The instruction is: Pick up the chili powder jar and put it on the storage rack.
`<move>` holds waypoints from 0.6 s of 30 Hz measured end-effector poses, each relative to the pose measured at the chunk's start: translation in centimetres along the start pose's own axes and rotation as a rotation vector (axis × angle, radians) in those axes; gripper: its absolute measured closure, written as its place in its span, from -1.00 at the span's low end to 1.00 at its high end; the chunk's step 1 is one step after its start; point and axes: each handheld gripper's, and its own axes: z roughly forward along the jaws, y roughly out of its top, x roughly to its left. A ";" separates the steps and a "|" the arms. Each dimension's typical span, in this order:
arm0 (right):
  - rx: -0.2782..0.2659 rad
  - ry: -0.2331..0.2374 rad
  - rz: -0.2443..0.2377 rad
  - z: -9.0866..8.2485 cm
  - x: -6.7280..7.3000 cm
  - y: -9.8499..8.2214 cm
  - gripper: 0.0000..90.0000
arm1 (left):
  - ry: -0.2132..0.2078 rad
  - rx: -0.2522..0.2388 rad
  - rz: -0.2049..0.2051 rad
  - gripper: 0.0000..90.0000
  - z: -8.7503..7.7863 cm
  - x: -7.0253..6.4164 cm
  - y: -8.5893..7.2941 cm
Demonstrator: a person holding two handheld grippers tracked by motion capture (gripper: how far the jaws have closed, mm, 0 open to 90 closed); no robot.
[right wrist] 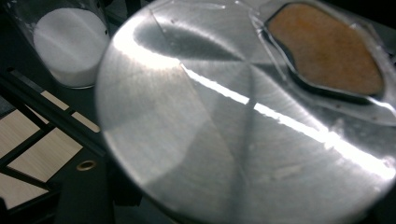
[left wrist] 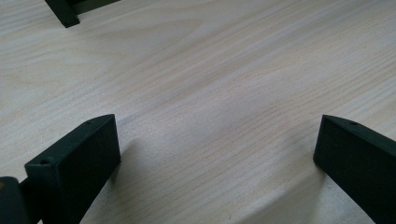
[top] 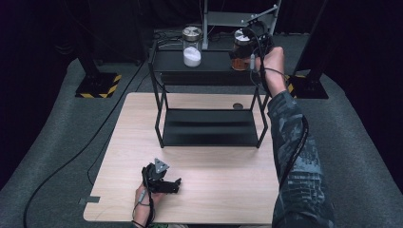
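While the rack is taken as landmark: places below are given from the black two-shelf rack (top: 209, 95).
Edges and room: bare wood of the table (top: 214, 190) is left open in front of the rack; the rack's back legs are set near the table's far edge.
Count: two glass jars are seen on the rack's top shelf, two grippers, one rack, one table.
Brown jar (top: 241, 52): placed at the right end of the top shelf; brown contents are seen through glass under a brushed metal lid (right wrist: 243, 121).
White jar (top: 192, 46): placed left of the brown jar, apart from it, with white powder and a metal lid.
Right gripper (top: 259, 38): held at the brown jar's lid, its jaws pinched on the lid.
Left gripper (left wrist: 217, 154): rested on the table in front of the rack, jaws spread, nothing between them.
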 end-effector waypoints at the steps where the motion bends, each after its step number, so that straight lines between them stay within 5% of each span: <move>1: 0.002 0.002 -0.001 0.1 0.0 0.1 -0.31 | 0.000 0.000 -0.001 -1.00 0.0 0.0 0.0; 18: 0.059 0.020 0.029 2.2 -0.6 1.9 -0.31 | 0.000 0.000 0.000 -1.00 0.0 0.0 0.0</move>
